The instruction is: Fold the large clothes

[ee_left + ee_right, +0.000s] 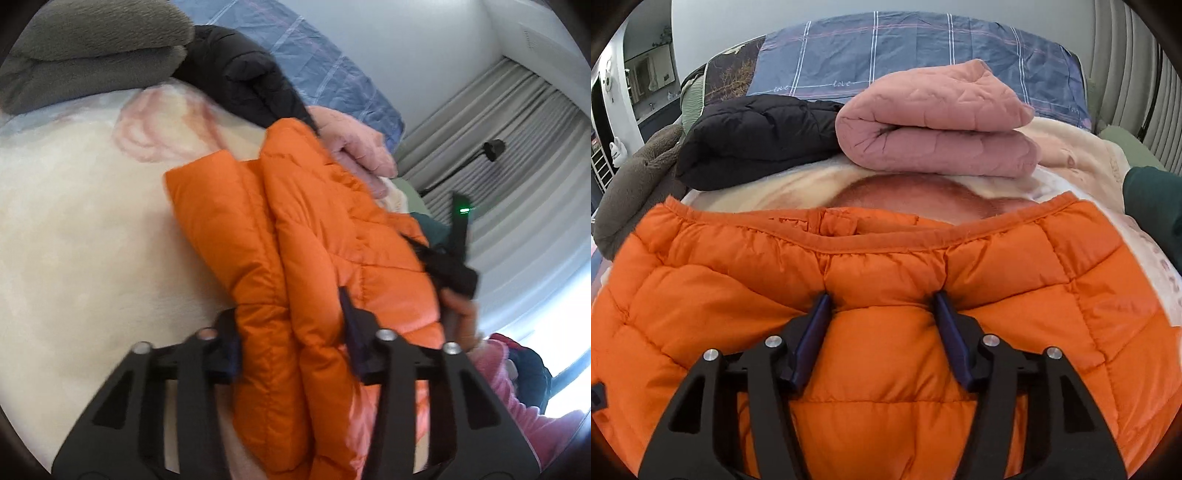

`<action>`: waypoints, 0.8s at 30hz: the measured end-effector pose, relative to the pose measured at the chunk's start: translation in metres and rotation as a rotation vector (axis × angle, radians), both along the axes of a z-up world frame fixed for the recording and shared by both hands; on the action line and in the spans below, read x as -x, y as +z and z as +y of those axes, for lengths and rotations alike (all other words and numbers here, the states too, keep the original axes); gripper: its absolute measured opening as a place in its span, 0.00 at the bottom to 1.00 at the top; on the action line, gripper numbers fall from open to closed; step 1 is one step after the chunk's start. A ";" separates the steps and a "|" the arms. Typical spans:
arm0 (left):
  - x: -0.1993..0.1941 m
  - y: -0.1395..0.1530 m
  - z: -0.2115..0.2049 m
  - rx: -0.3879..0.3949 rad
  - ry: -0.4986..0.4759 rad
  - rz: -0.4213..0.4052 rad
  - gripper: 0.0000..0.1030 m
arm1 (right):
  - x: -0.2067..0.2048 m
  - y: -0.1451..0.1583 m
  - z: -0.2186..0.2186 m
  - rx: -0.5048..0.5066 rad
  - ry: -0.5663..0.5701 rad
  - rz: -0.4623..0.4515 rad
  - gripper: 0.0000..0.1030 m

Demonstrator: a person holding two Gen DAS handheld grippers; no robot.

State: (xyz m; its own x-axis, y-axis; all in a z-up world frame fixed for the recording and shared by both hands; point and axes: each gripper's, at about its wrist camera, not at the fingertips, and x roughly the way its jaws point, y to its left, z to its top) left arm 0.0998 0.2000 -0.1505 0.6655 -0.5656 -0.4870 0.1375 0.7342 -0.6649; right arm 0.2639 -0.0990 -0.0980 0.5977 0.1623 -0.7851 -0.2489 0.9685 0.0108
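An orange puffer jacket (295,258) lies bunched on a cream blanket (74,240) on a bed. My left gripper (291,325) has its jaws spread around a thick fold of the jacket, which fills the gap between them. In the right wrist view the jacket (886,266) spreads wide, hem toward the far side. My right gripper (882,310) presses down on it with a puffed panel bulging between its fingers. The right gripper also shows in the left wrist view (454,273), at the jacket's far edge.
A folded pink quilted garment (938,122) and a folded black jacket (757,136) lie beyond the orange one. A blue plaid pillow (916,48) is behind them. A grey fleece (96,48) lies at the left. Curtains (517,166) hang on the right.
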 end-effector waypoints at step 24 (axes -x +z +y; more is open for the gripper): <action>-0.012 0.163 -0.137 -0.342 -0.186 -0.152 0.22 | 0.005 -0.005 -0.013 -0.110 0.027 -0.015 0.63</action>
